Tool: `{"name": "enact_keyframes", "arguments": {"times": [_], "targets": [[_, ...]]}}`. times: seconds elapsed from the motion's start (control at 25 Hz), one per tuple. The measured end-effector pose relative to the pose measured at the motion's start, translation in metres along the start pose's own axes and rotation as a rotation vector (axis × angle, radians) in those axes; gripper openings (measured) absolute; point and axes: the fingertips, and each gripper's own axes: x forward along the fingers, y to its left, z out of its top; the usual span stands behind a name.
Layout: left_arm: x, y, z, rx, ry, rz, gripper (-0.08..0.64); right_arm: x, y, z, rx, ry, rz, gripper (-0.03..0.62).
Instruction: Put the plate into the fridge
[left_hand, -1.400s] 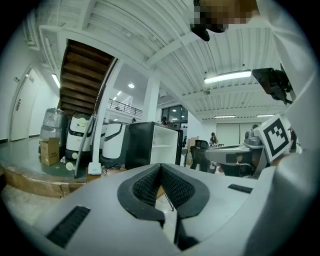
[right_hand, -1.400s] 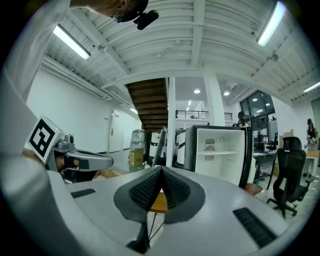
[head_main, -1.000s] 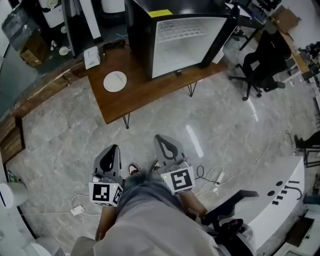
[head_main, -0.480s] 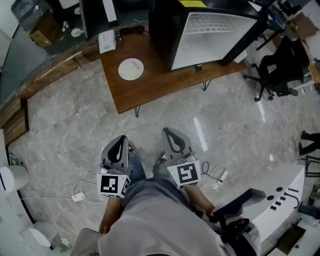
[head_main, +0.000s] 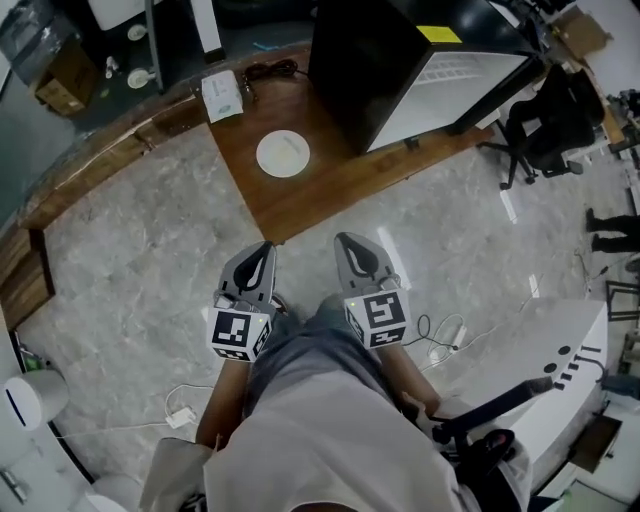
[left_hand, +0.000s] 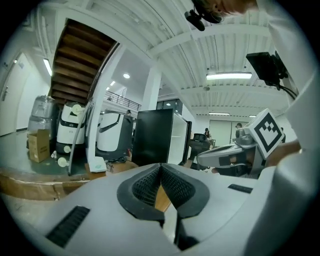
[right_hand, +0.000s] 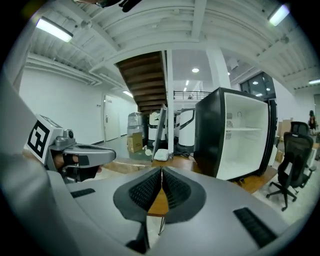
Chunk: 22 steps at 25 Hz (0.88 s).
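Left gripper (head_main: 260, 255) and right gripper (head_main: 352, 248) sit low in the frame, jaws pressed together on nothing. One should open before reaching the plate (head_main: 283, 154), which lies upper centre on the table (head_main: 335, 185), and pinch its rim. Best keep the plate level toward the open fridge (head_main: 400, 60) beyond.

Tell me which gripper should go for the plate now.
Left, probably. The plate lies on the table nearly straight ahead of the left gripper; the right gripper points more toward the fridge. Both are shut and empty, so either must open first.
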Motion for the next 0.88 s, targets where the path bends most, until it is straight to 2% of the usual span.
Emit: {"name": "enact_keyframes", "arguments": {"times": [0.12,0.24,0.32,0.44,0.56,0.88], "targets": [[0.044,0.048,-0.01,0.026,0.067,-0.054,0.02,0.051,-0.025,-0.009,0.103,0.031,-0.058,0.018],[0.113,0.094,-0.019,0.082,0.126,-0.07,0.02,0.106,-0.067,-0.018,0.182,0.057,-0.103,0.017],[0.167,0.121,-0.023,0.111,0.168,-0.072,0.02,0.144,-0.098,-0.023,0.222,0.077,-0.099,0.018],[0.244,0.152,-0.03,0.114,0.257,-0.065,0.02,0.191,-0.139,-0.024,0.292,0.103,-0.047,0.017],[0.314,0.177,-0.04,0.133,0.353,-0.083,0.02,0.238,-0.177,-0.029,0.328,0.118,-0.04,0.018],[0.437,0.246,-0.09,0.173,0.598,-0.184,0.02,0.343,-0.237,-0.061,0.437,0.196,-0.083,0.018]]}}
